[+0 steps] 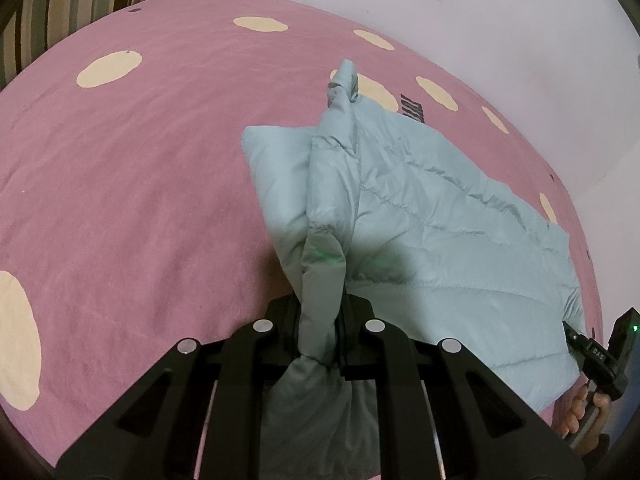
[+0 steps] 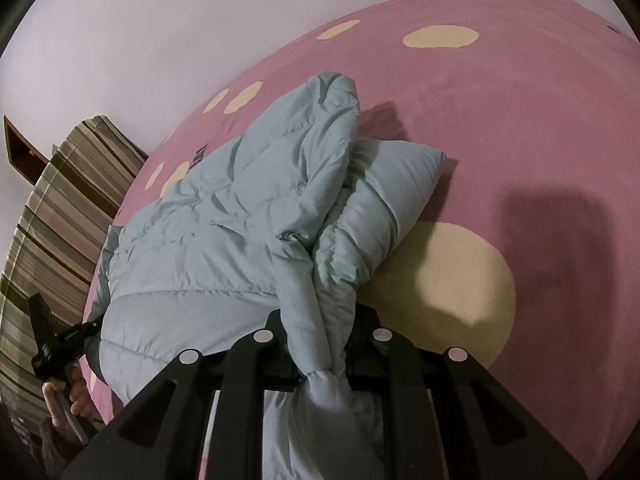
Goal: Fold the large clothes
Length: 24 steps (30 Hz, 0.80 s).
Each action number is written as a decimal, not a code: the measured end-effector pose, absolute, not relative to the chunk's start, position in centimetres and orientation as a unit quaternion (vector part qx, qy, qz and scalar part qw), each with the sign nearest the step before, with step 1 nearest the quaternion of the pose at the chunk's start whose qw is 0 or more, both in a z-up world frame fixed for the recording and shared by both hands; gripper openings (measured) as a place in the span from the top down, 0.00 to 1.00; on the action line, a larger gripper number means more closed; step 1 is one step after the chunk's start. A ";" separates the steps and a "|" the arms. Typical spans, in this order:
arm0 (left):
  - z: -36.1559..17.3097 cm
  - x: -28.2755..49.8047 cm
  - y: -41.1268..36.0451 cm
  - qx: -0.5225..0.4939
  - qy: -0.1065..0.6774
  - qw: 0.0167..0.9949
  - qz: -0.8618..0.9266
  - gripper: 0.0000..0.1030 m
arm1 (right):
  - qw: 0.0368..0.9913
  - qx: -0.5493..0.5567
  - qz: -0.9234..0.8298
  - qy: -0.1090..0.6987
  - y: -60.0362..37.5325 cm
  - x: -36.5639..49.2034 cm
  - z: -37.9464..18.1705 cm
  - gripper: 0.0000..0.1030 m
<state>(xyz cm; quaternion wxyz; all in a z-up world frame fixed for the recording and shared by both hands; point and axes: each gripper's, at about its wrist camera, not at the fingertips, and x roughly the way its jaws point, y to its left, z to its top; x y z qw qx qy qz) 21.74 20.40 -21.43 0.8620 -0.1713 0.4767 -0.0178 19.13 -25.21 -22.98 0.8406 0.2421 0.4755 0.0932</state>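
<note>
A pale blue-green quilted puffer jacket (image 1: pixel 432 208) lies on a pink bed cover (image 1: pixel 140 160) with cream dots. My left gripper (image 1: pixel 320 320) is shut on a bunched edge of the jacket, whose fabric runs up between the jaws and spills back toward the camera. My right gripper (image 2: pixel 322 344) is shut on another bunched edge of the same jacket (image 2: pixel 224 220). A padded fold (image 2: pixel 392 188) sticks out to the right of the held part. In the left wrist view the other hand-held gripper (image 1: pixel 600 356) shows at the far right edge; in the right wrist view the other one (image 2: pixel 56 344) shows at the far left.
The pink cover (image 2: pixel 540 120) spreads wide around the jacket. A striped cushion or headboard (image 2: pixel 52 216) stands along one side, with a plain pale wall (image 1: pixel 480 20) behind the bed. A person's hand (image 1: pixel 580 412) grips a handle at the edge.
</note>
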 end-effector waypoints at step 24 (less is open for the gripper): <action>-21.6 21.1 20.9 -0.168 0.479 0.861 -0.012 0.85 | 0.845 0.227 0.090 0.477 -24.9 19.1 -22.9 0.77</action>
